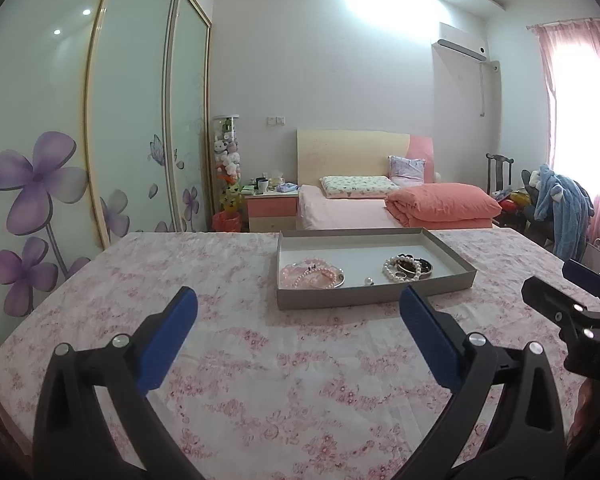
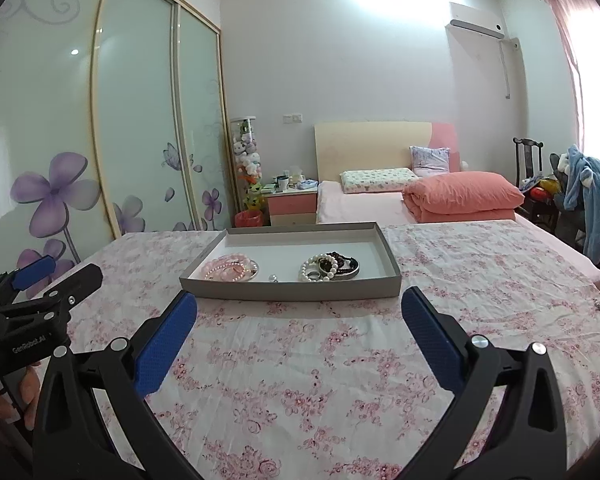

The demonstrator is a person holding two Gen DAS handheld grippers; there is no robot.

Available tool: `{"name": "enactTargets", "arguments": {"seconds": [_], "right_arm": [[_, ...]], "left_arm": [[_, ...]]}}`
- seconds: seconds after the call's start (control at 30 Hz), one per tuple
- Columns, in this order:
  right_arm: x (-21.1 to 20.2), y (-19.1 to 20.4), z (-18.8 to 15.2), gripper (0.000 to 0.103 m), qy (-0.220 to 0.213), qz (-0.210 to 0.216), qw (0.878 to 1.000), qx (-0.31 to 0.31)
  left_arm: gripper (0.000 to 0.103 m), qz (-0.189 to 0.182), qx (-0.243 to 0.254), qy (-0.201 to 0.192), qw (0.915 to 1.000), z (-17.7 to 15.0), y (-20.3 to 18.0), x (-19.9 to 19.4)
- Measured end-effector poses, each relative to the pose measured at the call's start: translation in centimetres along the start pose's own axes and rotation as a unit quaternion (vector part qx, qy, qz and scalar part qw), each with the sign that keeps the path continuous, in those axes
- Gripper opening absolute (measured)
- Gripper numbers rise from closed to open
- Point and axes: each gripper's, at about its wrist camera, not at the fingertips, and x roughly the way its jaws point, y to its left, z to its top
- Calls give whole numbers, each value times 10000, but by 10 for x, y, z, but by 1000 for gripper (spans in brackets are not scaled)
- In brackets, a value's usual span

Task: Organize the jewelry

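Observation:
A grey shallow tray stands on the floral tablecloth. In it, at the left, pink bead bracelets lie on a small dish. At the right, a white pearl bracelet lies with dark bead bracelets and a ring. A single small pearl piece lies between them. My left gripper is open and empty, short of the tray. My right gripper is open and empty, just before the tray's near wall. Each shows at the other view's edge.
The table with the pink floral cloth stretches around the tray. A small metal object lies on the cloth at the far right. Behind are a bed, a nightstand and sliding wardrobe doors.

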Motion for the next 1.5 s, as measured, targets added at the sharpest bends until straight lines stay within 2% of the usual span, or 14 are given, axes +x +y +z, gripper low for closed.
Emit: {"name": "enactTargets", "arguments": {"seconds": [0.43, 1.5], "right_arm": [[0, 2, -10, 101, 0, 3, 10000, 35], [7, -2, -15, 101, 131, -1, 9998, 169]], "left_arm": [[99, -20, -50, 93, 9999, -12, 2, 3], [99, -52, -65, 260, 9996, -16, -1, 16]]}}
